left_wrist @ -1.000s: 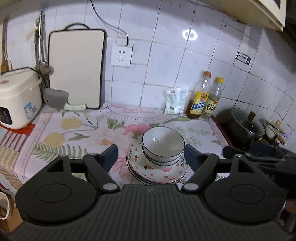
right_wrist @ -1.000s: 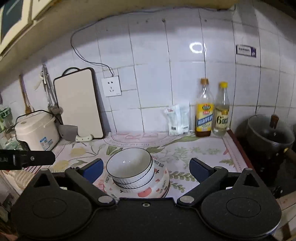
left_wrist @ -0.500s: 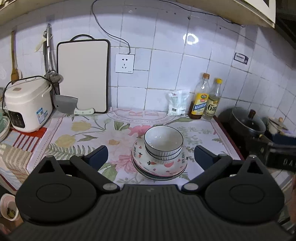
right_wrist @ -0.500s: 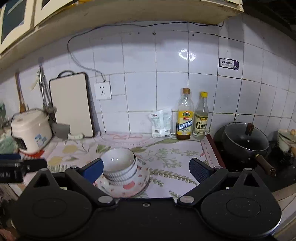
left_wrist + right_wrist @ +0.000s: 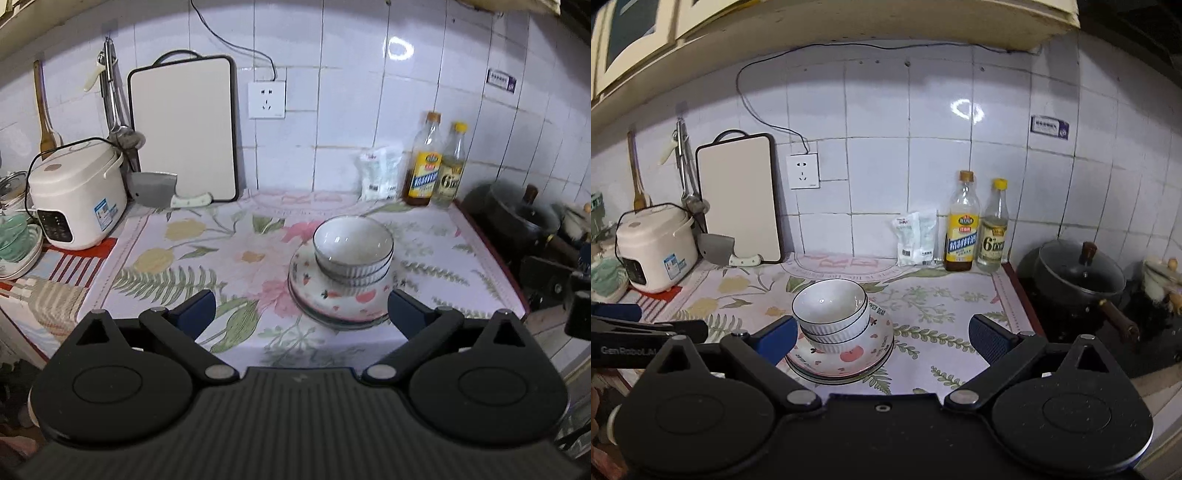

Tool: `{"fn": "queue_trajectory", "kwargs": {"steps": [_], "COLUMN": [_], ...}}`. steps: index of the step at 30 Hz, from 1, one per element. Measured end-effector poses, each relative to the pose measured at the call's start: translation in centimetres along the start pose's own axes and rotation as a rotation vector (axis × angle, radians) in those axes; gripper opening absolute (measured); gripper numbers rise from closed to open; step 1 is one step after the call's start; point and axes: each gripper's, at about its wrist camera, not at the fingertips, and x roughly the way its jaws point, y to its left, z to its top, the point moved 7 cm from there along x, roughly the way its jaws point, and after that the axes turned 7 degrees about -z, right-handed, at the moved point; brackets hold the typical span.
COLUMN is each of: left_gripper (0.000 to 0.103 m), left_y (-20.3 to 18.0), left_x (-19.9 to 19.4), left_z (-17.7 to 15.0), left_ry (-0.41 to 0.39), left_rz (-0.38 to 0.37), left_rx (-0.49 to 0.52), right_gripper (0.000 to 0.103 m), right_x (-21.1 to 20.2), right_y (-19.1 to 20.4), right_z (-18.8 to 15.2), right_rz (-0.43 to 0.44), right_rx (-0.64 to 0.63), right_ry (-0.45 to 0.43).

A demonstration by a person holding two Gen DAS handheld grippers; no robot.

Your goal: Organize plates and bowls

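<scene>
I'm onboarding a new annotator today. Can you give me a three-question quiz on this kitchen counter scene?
1. True or false: the bowls sit nested on the stack of plates.
2. What leans on the wall beside the socket: A) tray B) cutting board C) pan lid?
3. Is the left tool or the right tool holding anything?

Key: 1 true; 2 B; 3 neither, both open and empty.

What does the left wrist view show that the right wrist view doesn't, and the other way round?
Only the left wrist view: the glass lid behind the green dishes at far left. Only the right wrist view: the wall cabinets above, and the left gripper seen from the side. Both: stacked bowls on plates, rice cooker, two bottles.
</scene>
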Motion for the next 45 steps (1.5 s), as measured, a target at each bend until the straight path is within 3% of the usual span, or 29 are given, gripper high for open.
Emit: {"fn": "queue_trajectory", "kwargs": {"steps": [7, 23, 31, 45], "left_gripper": [0.101, 0.101, 0.101, 0.101], "left_y": [0.2, 0.7, 0.6, 0.4], "left_x": [0.2, -0.1, 0.1, 0.1], "left_z": [-1.1, -1.7, -2.3, -3.3], "left_ry": [0.015, -0.033, -0.024, -0.030], "left_rz": [0.023, 0.081, 0.091, 0.080], "left_rx": [0.020, 0.036, 0.059, 0.049], "right_gripper": [0.101, 0.101, 0.101, 0.101], "right_x": [0.4, 1.1, 0.8, 0.7], "right_y": [0.5, 0.8, 1.1, 0.5], "right_z": [-0.7, -2.1, -2.1, -2.6], "right_rz": [-0.020, -0.030, -0.072, -0.060], "right_rx": [-0.031, -0.020, -0.055, -0.016], "right_ry": [0.004, -0.016, -0.059, -0.058]}}
